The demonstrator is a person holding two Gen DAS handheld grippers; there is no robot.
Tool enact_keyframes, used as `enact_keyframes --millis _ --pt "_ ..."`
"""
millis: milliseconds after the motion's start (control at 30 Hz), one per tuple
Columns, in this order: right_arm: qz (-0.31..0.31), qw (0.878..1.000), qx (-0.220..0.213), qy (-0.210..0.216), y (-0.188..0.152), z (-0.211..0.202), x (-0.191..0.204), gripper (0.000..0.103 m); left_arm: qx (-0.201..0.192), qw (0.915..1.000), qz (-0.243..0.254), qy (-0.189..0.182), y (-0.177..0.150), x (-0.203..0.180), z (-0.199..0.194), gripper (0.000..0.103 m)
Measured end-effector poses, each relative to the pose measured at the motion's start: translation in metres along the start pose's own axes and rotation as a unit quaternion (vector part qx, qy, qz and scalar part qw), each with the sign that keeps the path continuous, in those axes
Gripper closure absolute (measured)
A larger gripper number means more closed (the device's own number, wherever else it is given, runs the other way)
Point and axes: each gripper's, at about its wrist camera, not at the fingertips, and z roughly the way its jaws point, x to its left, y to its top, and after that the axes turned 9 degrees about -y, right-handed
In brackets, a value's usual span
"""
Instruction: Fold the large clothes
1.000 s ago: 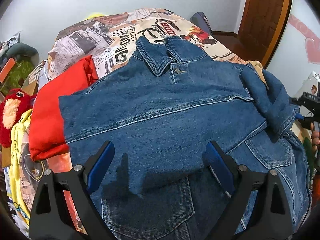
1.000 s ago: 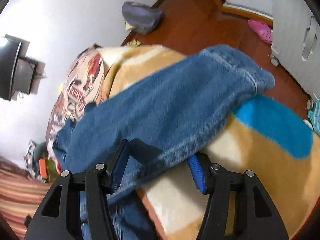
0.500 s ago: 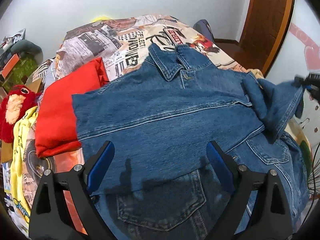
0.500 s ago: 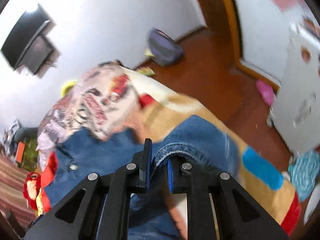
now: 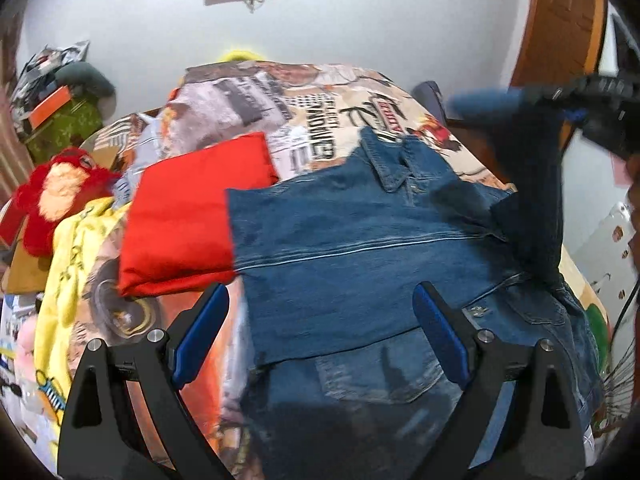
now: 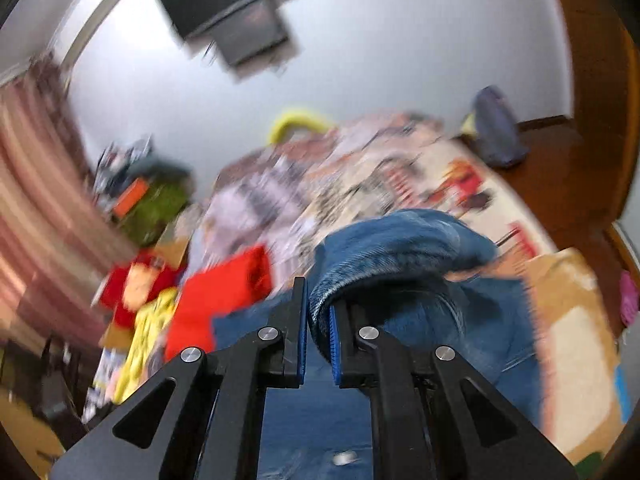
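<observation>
Lifted since before, denim sleeve [image 6: 400, 240] sits pinched in closed right gripper [image 6: 318, 336]; left gripper [image 5: 320, 320] open, empty.

Even indoor light; left view mostly sharp, right view smeared by motion blur; fisheye bending, dark corners.

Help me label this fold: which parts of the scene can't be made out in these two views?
- Left wrist view: the lifted sleeve of the blue denim jacket is dark and smeared; the right gripper holding it is motion-blurred against the frame's edge.
- Left wrist view: the jacket's hem is cut off by the lower edge, behind the open left gripper.
- Right wrist view: the folded red cloth and printed bedspread are motion-blurred; their print is unreadable.
</observation>
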Motion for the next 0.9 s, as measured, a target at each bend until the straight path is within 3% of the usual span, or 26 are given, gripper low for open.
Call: enact_keyframes --millis 133,233,333,467,600,900 --pt "-0.038 0.995 0.091 0.018 -0.037 0.055 0.030 0.095 0.005 0.9997 -0.020 0.011 -0.013 0.023 -0.009 0.009" --pt "-0.065 0.981 0.179 0.029 -0.077 0.095 0.045 0.095 0.013 0.9991 -0.036 0.019 -0.023 0.039 -0.010 0.008" --pt "-0.091 0.971 0.218 0.025 -0.097 0.106 0.049 0.091 0.026 0.9979 -0.054 0.024 -0.032 0.051 -0.007 0.008" --pt "-0.081 0.965 0.246 0.041 -0.094 0.100 0.043 0.086 0.039 0.9962 -0.075 0.019 -0.037 0.058 0.001 0.008" --pt "-0.069 0.968 0.238 0.050 -0.083 0.080 0.031 0.085 0.040 0.9962 -0.077 0.008 -0.030 0.051 0.007 0.008" --pt "-0.030 0.991 0.129 0.038 -0.044 0.007 -0.015 0.079 0.035 0.9992 -0.015 -0.012 0.010 -0.004 0.022 0.008"
